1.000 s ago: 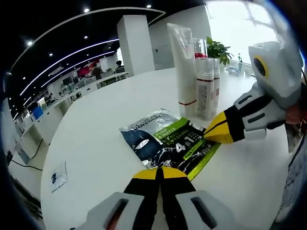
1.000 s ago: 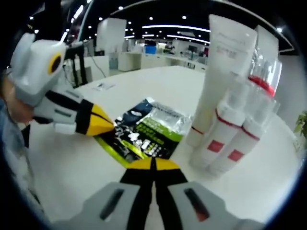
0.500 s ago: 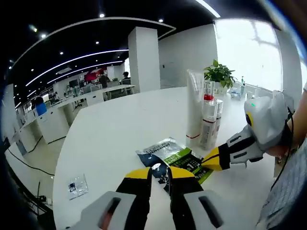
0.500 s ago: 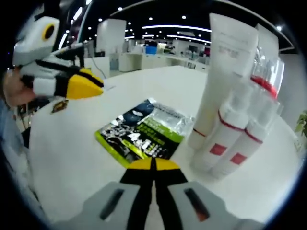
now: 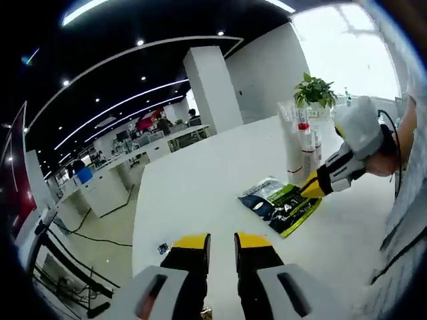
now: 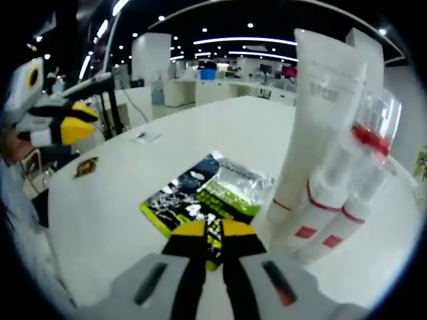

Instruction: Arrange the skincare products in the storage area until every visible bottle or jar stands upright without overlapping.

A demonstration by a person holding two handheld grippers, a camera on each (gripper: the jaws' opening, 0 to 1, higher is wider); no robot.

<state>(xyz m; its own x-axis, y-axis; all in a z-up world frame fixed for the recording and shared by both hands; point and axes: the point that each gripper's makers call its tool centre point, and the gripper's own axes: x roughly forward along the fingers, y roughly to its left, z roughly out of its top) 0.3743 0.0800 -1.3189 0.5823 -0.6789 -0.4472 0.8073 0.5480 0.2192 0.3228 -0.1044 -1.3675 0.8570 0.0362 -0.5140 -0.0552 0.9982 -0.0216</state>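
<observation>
Skincare bottles [image 5: 305, 148] stand upright in a tight cluster far across the white table [image 5: 200, 200], beside a tall white tube [image 5: 289, 143]. Left gripper view: left gripper [image 5: 220, 241] jaws parted, holding nothing, raised well back from the products. Sachet [image 5: 280, 205] lies flat near the cluster; right gripper [image 5: 311, 189] tip at its edge.

Right gripper view: right gripper [image 6: 213, 230] jaws slightly apart over the sachet [image 6: 207, 197], nothing pinched. Tube [image 6: 313, 120] and red-banded bottles [image 6: 333, 200] upright, touching. Left gripper [image 6: 67, 123] well apart.
</observation>
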